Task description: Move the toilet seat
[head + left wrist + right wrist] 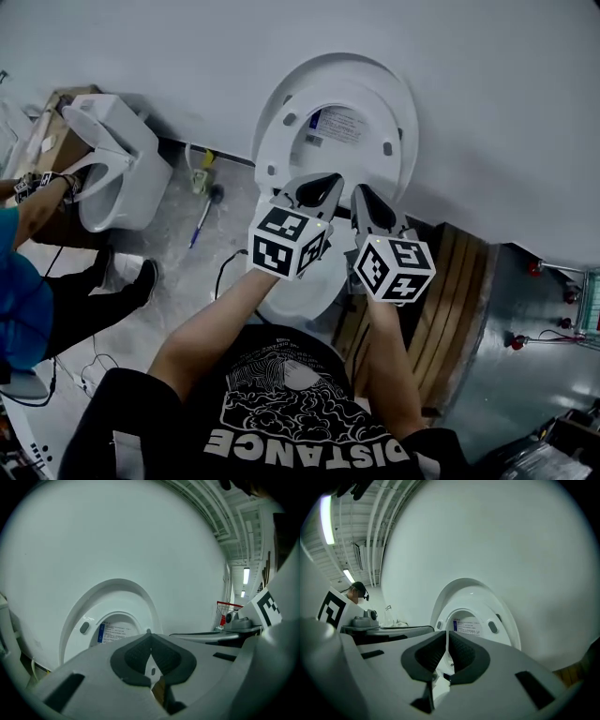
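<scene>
Here the oval toilet seat (281, 150) (glossy white, smooth) stands upright.

White toilet seat (278, 141); left gripper (326, 180) and right gripper (360, 192) wear black-and-white square-marked cubes.

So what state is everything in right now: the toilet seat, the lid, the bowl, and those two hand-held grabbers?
Toilet seat, raised, leaning back against the lid.
Lid, raised, standing against the wall.
Toilet bowl, uncovered.
Left gripper, shut, holding nothing.
Right gripper, shut, holding nothing.
</scene>
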{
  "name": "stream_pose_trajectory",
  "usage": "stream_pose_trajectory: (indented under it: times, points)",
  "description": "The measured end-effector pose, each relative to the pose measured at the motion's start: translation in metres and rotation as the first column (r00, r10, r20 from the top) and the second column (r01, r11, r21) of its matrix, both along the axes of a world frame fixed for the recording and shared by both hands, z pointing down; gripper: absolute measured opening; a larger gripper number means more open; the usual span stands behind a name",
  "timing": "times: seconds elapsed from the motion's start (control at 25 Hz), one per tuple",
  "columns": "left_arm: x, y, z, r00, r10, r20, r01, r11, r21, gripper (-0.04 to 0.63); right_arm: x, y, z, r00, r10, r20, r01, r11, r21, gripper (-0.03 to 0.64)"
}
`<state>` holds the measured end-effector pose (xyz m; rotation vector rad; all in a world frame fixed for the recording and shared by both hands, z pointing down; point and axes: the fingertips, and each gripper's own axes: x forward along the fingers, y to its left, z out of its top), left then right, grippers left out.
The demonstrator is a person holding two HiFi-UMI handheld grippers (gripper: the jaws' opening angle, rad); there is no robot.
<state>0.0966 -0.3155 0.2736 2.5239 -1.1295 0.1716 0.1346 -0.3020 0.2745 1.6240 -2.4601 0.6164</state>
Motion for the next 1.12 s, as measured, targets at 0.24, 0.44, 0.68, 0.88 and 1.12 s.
stream_pose_trajectory:
  times: [0.24, 0.44, 0.68, 0.88, 1.12]
  points:
    - [-0.011, 0.025, 0.004, 0.999, 0.010, 0.050, -0.011, 1.000, 0.016, 0.011, -0.013, 0.022, -0.008, 0.997, 0.021, -0.078, -0.018, 0.999, 0.042, 0.026]
    - [-0.023, 0.040, -0.003, 0.998, 0.030, 0.053, -0.032, 0.999, 0.033, 0.011, -0.027, 0.039, -0.018, 0.990, 0.045, -0.133, -0.036, 0.997, 0.069, 0.018]
    - [-0.040, 0.062, -0.009, 0.996, 0.056, 0.073, -0.061, 0.996, 0.061, 0.011, -0.045, 0.062, -0.021, 0.982, 0.084, -0.167, -0.072, 0.994, 0.079, 0.018]
    - [-0.043, 0.078, -0.014, 0.991, 0.082, 0.102, -0.091, 0.992, 0.083, 0.011, -0.054, 0.077, -0.028, 0.979, 0.100, -0.178, -0.084, 0.992, 0.095, 0.018]
    - [-0.045, 0.088, -0.019, 0.989, 0.100, 0.110, -0.111, 0.989, 0.097, 0.011, -0.053, 0.088, -0.031, 0.975, 0.133, -0.176, -0.117, 0.988, 0.099, 0.017]
